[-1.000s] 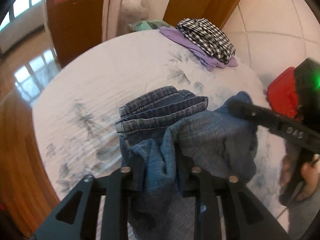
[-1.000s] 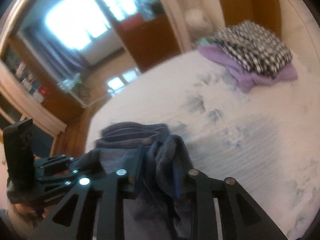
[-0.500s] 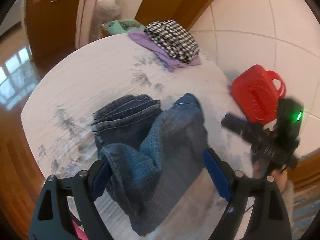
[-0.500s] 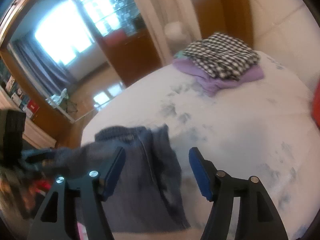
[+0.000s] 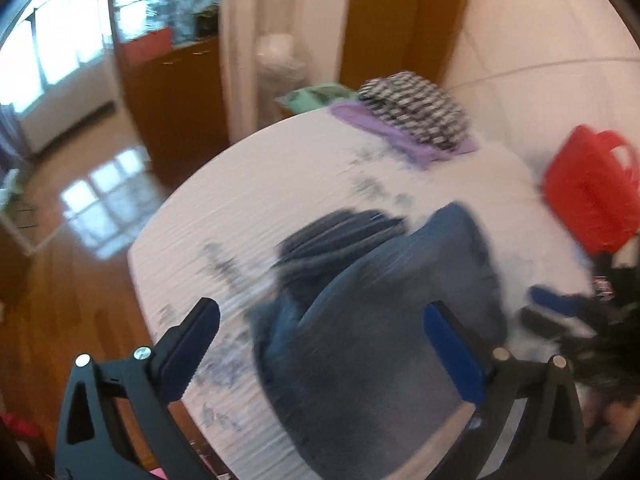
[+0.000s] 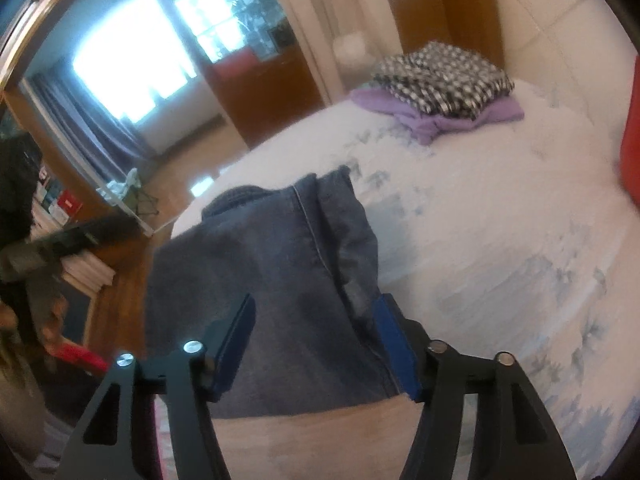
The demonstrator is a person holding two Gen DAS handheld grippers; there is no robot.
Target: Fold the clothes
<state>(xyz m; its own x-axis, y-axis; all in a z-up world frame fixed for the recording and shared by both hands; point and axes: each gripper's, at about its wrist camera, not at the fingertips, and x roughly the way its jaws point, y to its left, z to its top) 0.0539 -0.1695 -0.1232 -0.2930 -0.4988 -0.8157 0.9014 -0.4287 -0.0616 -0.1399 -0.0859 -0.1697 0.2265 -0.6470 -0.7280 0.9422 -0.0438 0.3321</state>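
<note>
One pair of jeans (image 5: 384,320) is lying folded at lower centre of the desk (image 5: 288,168); two folded garments (image 6: 440,80) are sitting upper right. Left gripper (image 5: 320,332) is opening wide, right gripper (image 6: 316,320) narrowing, both gripping nothing.

Daylight from blown-out window (image 6: 132,68) | left view motion-blurred | fisheye-warped edges

I can read no text, label, brand, number or sign in either of my views; the small packages on the shelf (image 6: 60,204) at left are too blurred.
</note>
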